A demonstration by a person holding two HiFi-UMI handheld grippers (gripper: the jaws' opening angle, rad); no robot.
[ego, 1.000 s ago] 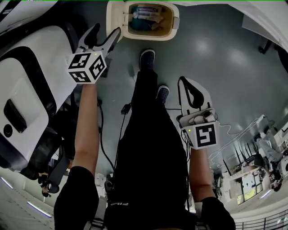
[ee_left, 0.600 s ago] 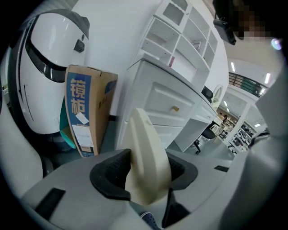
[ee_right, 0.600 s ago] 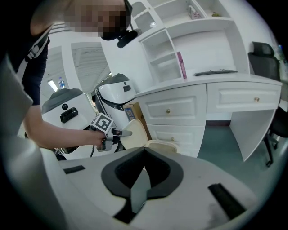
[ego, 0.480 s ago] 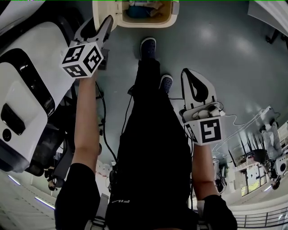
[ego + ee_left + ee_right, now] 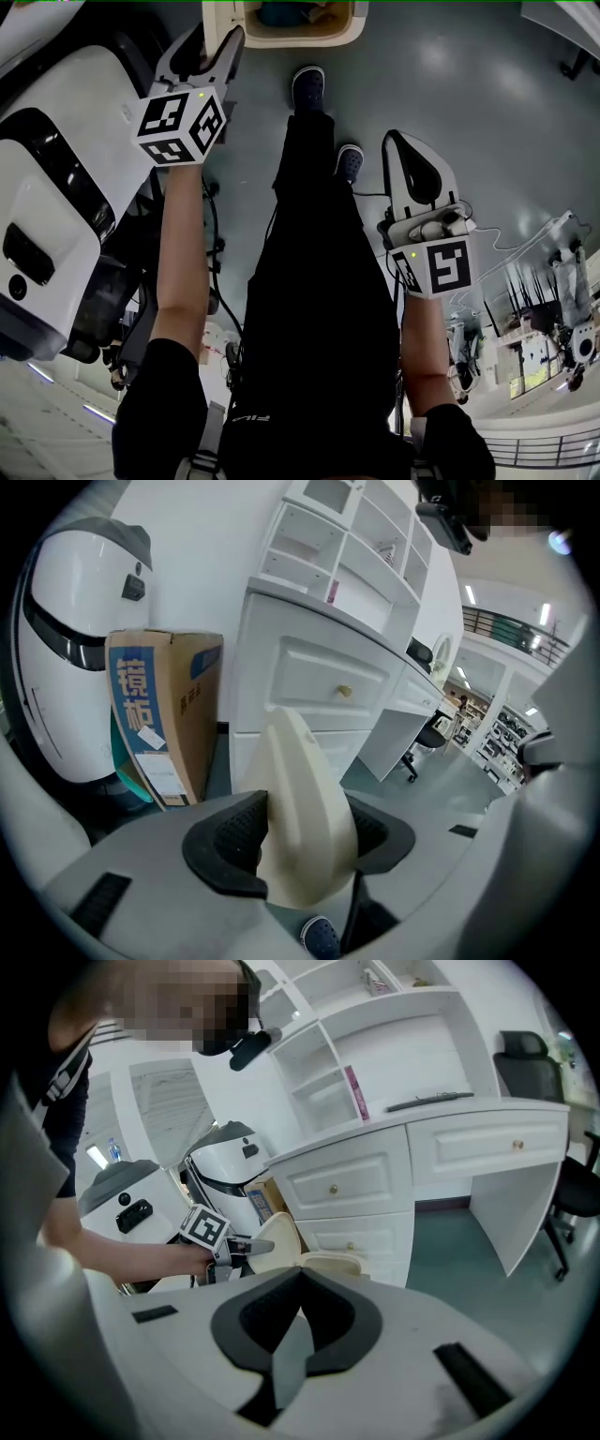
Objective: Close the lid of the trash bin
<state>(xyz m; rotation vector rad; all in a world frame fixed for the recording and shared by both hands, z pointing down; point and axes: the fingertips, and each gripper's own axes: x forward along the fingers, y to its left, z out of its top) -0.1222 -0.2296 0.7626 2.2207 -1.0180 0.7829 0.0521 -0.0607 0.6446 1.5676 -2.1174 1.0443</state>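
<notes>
Logs plain cream for the lid and trash bin. Finds black-and-white square markers on the left gripper and right gripper, with white shells and black pads. Notes a brown cardboard box printed with blue characters, white cabinet, dark blue shoes, black trousers, grey-green floor

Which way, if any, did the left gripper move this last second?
Yes. Left gripper moved toward the trash bin; its jaws just closed, then eased slightly, on the lid.
</notes>
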